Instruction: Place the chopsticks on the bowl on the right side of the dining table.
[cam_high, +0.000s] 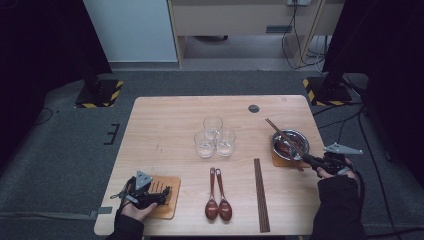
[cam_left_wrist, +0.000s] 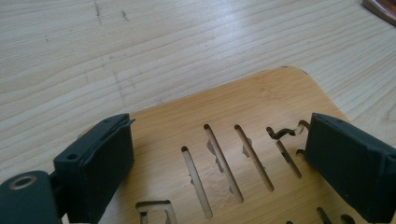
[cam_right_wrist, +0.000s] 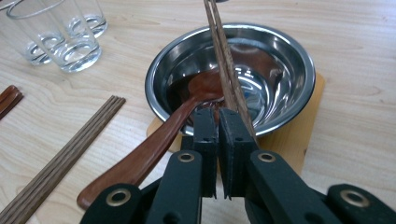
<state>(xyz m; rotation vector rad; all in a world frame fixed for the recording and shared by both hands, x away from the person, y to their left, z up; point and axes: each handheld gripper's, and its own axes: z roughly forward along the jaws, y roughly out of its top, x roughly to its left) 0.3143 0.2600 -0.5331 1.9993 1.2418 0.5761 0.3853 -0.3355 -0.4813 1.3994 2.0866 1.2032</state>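
My right gripper (cam_high: 306, 159) (cam_right_wrist: 217, 112) is shut on the near end of a pair of dark wooden chopsticks (cam_high: 282, 136) (cam_right_wrist: 222, 51). They slant up and away over a steel bowl (cam_high: 300, 137) (cam_right_wrist: 299, 60) at the table's right. A reddish wooden spoon (cam_right_wrist: 154, 149) lies in the bowl with its handle over the near rim. The bowl stands on a wooden coaster (cam_right_wrist: 299, 140). At the near left, my left gripper (cam_high: 167, 192) (cam_left_wrist: 219, 130) is open just above a slotted wooden coaster (cam_high: 170, 210) (cam_left_wrist: 243, 107), with nothing between its jaws.
Three clear glasses (cam_high: 215, 137) (cam_right_wrist: 60, 37) stand clustered at the table's middle. Two reddish spoons (cam_high: 217, 197) lie side by side near the front edge. Another pair of chopsticks (cam_high: 261, 195) (cam_right_wrist: 60, 161) lies to their right. A round grommet (cam_high: 254, 108) sits at the far side.
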